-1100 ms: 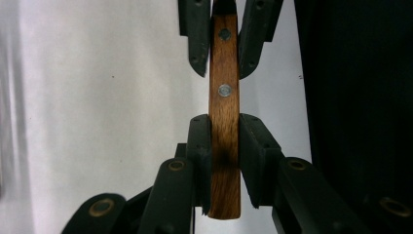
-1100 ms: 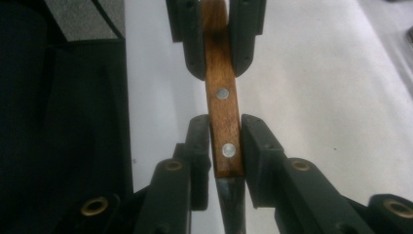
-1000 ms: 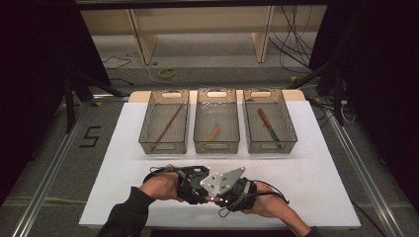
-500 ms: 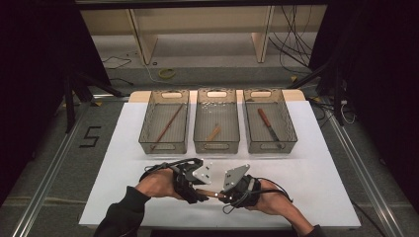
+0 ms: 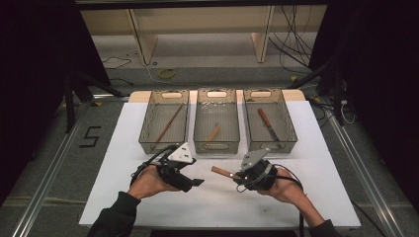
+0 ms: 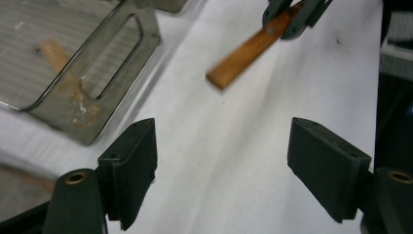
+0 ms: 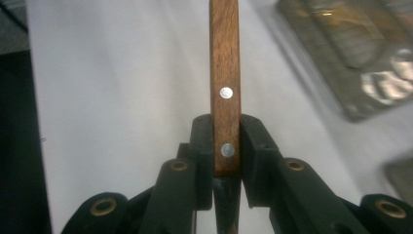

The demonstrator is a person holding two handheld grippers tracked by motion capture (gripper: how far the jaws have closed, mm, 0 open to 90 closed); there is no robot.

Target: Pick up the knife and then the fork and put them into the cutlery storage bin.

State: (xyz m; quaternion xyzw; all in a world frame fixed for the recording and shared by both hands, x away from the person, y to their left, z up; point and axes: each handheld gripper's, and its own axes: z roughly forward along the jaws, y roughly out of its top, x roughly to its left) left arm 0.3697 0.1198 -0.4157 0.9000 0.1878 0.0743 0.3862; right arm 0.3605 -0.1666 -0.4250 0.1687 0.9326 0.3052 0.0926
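The right tool (image 5: 238,175) is clamped on a wooden-handled knife (image 5: 221,172), whose handle juts toward the left tool (image 5: 196,182) above the surface's near edge; in the right gripper view the pads pinch the riveted handle (image 7: 225,87). The left tool's jaws have just been opening and stand apart with nothing between them. The white surface (image 5: 118,163) carries three wire baskets (image 5: 216,144) along its far edge, each with a wooden utensil inside. Beyond lie a grey floor, loose cables and pale shelf legs, with dark curtains at both sides.
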